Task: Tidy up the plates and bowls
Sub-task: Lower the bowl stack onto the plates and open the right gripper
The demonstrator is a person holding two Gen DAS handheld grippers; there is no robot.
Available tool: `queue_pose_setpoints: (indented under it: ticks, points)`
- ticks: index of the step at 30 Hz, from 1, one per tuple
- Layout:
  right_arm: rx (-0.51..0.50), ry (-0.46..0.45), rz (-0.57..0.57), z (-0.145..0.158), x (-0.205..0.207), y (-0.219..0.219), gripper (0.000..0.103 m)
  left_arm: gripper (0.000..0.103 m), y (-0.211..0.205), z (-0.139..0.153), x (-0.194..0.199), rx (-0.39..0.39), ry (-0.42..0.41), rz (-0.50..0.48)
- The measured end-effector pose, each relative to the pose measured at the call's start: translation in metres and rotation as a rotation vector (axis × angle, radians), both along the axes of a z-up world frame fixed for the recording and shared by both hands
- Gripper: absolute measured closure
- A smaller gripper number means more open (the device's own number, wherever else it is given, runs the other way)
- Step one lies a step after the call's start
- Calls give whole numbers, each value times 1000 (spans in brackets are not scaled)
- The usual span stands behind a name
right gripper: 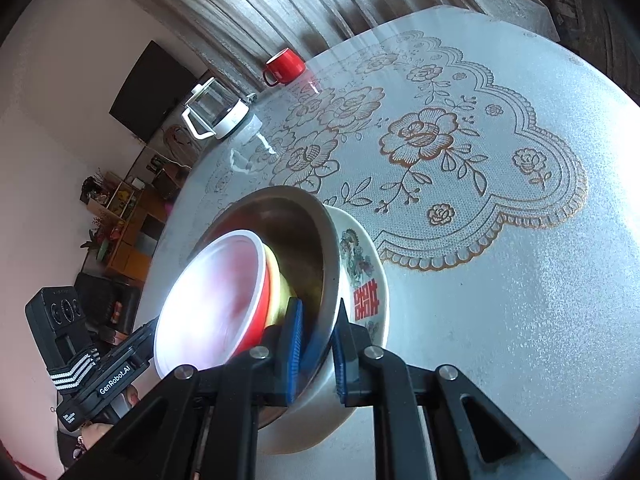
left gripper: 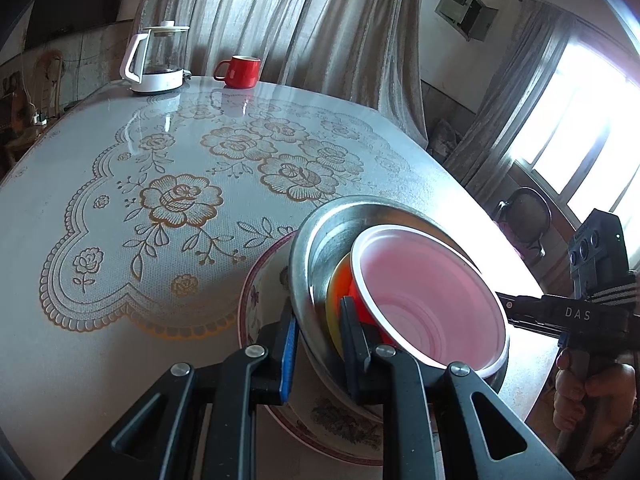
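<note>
**Nested bowls, gripped from both sides**

Round steel bowl [left gripper: 320, 240], holding a yellow bowl [left gripper: 334, 300] and a red, white-lined plastic bowl [left gripper: 432, 300], sits in a white porcelain bowl with floral and dragon print [right gripper: 360, 276] on the lace-patterned table [left gripper: 120, 340]. Left gripper [left gripper: 320, 332] and right gripper [right gripper: 318, 344] each clench the steel rim between their jaws, at opposite sides, likely keeping the stack level.

Probably a home: curtains [left gripper: 304, 20], kettle [left gripper: 158, 60] on lace-patterned table [left gripper: 120, 320].

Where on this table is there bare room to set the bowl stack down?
Free: the wide floral mat between the stack and the far kettle and red mug. Crowded: the near edge, where both hand-held grippers clamp the steel bowl over the patterned bowl.
</note>
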State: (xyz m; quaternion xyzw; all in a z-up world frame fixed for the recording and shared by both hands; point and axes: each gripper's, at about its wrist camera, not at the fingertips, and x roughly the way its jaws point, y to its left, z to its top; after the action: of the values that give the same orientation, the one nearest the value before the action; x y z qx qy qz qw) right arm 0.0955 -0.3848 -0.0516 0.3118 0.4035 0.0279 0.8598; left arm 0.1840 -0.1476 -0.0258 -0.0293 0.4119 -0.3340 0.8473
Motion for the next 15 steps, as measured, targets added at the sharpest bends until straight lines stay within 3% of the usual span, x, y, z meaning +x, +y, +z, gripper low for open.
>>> queue_pose_setpoints:
  ticks: [6, 11, 15]
  points:
    - [-2, -19, -14, 3, -3, 3, 82, 75, 3, 2, -5, 12, -21, 10]
    - [-50, -56, -51, 11, -13, 1, 74, 68, 14, 1, -9, -19, -1, 26]
    - [-105, -70, -82, 18, -25, -2, 71, 61, 22, 6, -20, -7, -36, 38]
